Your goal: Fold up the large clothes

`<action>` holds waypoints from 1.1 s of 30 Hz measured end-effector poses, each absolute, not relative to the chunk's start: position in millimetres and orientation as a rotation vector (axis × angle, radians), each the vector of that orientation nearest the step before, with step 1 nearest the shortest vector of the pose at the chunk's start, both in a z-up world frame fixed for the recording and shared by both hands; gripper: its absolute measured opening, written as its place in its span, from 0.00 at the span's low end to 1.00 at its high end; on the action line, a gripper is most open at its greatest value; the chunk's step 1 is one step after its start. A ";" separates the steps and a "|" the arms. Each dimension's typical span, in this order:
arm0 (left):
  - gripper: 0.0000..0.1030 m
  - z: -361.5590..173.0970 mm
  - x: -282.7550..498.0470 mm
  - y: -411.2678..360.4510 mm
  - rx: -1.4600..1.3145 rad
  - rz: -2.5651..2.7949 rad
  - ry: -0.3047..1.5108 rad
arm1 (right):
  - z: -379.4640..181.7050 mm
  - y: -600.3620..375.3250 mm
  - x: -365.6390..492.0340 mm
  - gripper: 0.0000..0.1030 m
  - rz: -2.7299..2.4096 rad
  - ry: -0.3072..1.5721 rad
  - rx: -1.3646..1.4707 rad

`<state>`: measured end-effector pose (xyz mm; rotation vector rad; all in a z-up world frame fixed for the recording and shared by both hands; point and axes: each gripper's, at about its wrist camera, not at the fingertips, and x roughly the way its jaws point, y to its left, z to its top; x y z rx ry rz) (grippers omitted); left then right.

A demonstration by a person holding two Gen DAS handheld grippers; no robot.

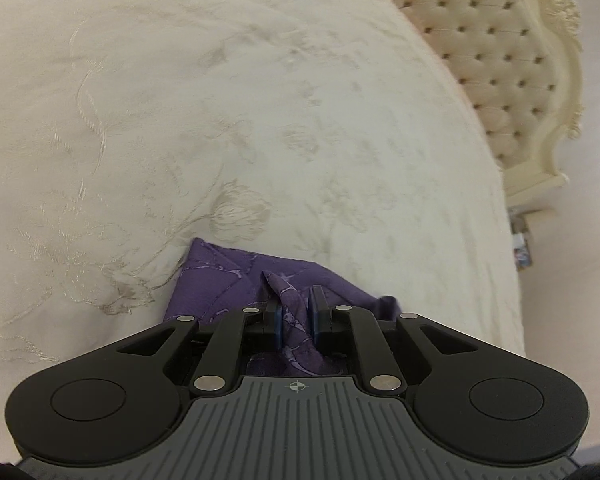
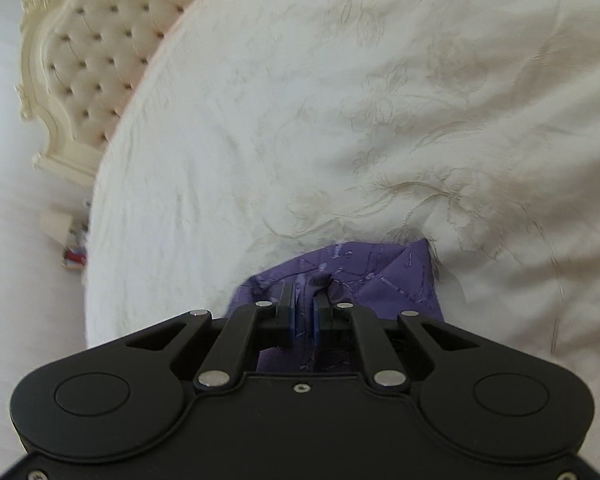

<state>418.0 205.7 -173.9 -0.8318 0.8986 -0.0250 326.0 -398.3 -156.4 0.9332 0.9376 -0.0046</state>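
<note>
A purple patterned garment [image 1: 216, 276] lies low on the cream embroidered bedspread [image 1: 180, 100]. In the left wrist view my left gripper [image 1: 296, 304] is shut on a bunched fold of this purple cloth, which runs back between the blue pads. In the right wrist view the same purple garment [image 2: 384, 276] shows just ahead of the fingers, and my right gripper [image 2: 303, 300] is shut on a pinch of it. Most of the garment is hidden under both gripper bodies.
The bedspread [image 2: 300, 120] fills both views. A cream tufted headboard [image 1: 500, 60] stands at the right in the left wrist view, and the headboard [image 2: 88, 48] at the left in the right wrist view. Small boxes [image 2: 72, 248] lie on the pale floor beside the bed.
</note>
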 end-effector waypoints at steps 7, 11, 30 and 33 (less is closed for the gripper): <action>0.71 -173.7 410.6 215.0 -0.945 -0.003 0.816 | -161.4 -393.9 333.7 0.45 0.020 0.964 0.874; 1.00 -149.2 398.9 221.9 -0.878 0.042 0.713 | -146.2 -391.4 328.5 0.71 0.030 0.890 0.819; 1.00 -162.5 427.5 24.6 -0.042 -0.190 0.950 | -139.0 -199.6 307.2 0.70 0.411 0.950 -0.124; 0.98 -182.4 440.1 53.8 -0.047 -0.094 0.991 | -152.2 -214.1 316.4 0.70 0.328 0.976 -0.152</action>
